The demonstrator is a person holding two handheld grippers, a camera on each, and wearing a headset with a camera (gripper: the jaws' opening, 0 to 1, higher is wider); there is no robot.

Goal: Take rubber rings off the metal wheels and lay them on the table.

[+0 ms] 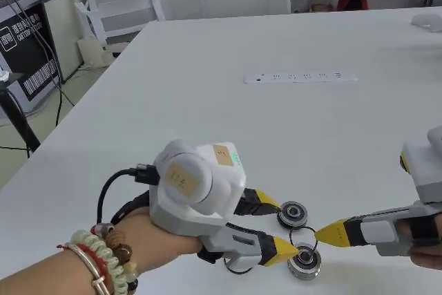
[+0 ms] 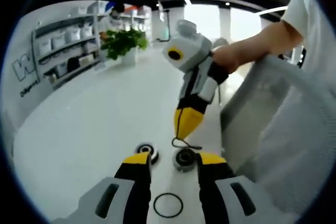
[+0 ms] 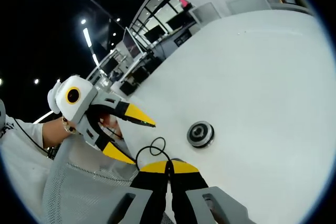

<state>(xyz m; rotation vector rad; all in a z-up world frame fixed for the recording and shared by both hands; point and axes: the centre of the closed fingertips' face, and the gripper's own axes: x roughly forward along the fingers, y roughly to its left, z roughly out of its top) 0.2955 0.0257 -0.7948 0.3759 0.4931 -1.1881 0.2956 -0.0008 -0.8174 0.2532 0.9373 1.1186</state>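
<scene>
Right gripper (image 3: pixel 168 167) jaws shut, pinching thin black rubber ring (image 3: pixel 151 149) just above silver metal wheel (image 1: pixel 304 262) — contact with wheel unclear. Left gripper (image 2: pixel 174 159) jaws open, holding nothing. Left gripper view adds second black ring (image 2: pixel 168 204) flat on white table (image 1: pixel 228 115) between its jaws — in head view mostly hidden under that gripper. Second metal wheel (image 1: pixel 293 213) nearby.

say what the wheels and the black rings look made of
The wheels: metal by the look, glossy silver rims. Loose ring: thin, matte black, probably rubber; the pinched ring in the right gripper bends out of round.
</scene>
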